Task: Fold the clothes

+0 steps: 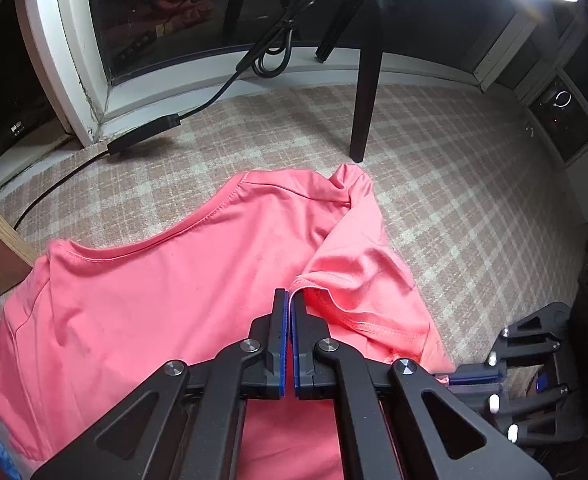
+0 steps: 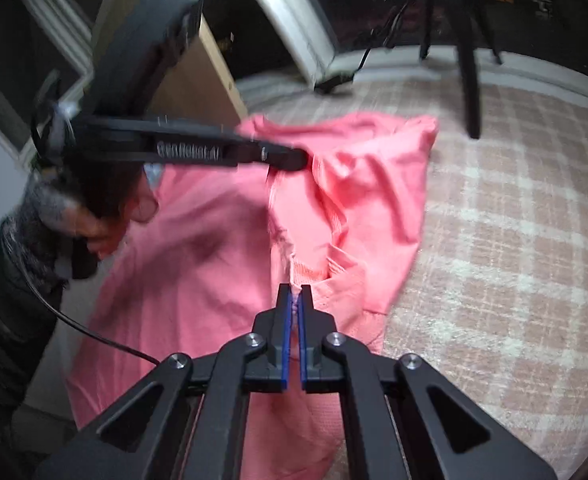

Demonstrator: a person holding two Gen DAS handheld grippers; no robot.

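Your plaid carpet (image 1: 454, 184) carries 1 coral-pink T-shirt (image 1: 141, 300), spread flat across the floor with its neckline toward the window and 1 sleeve flap (image 1: 358, 276) doubled inward over the body. Across both views you have 1 shirt, 2 grippers, 1 dark furniture leg (image 1: 364, 100) standing just beyond the shirt's far corner, and 1 black cable (image 1: 213, 92) trailing along the window sill.

Your left gripper (image 1: 289, 300) has its blue pads pressed together with a thin pink hem edge caught between them, up near the sleeve. Your right gripper (image 2: 295, 296) is also clamped tight, pinching a small bunch of the same fold's edge lower down the shirt.

What could go wrong from here: each pinch holds only a sliver of fabric, so in my judgement a quick pull may slide the hem out of 1 pair of pads and drop half the fold. If your 2 hands travel unevenly, the crease will likely skew and wrinkle. Carrying the fold too far forward risks snagging it on that leg. The right view is blurred, so I cannot tell how many layers you hold there.
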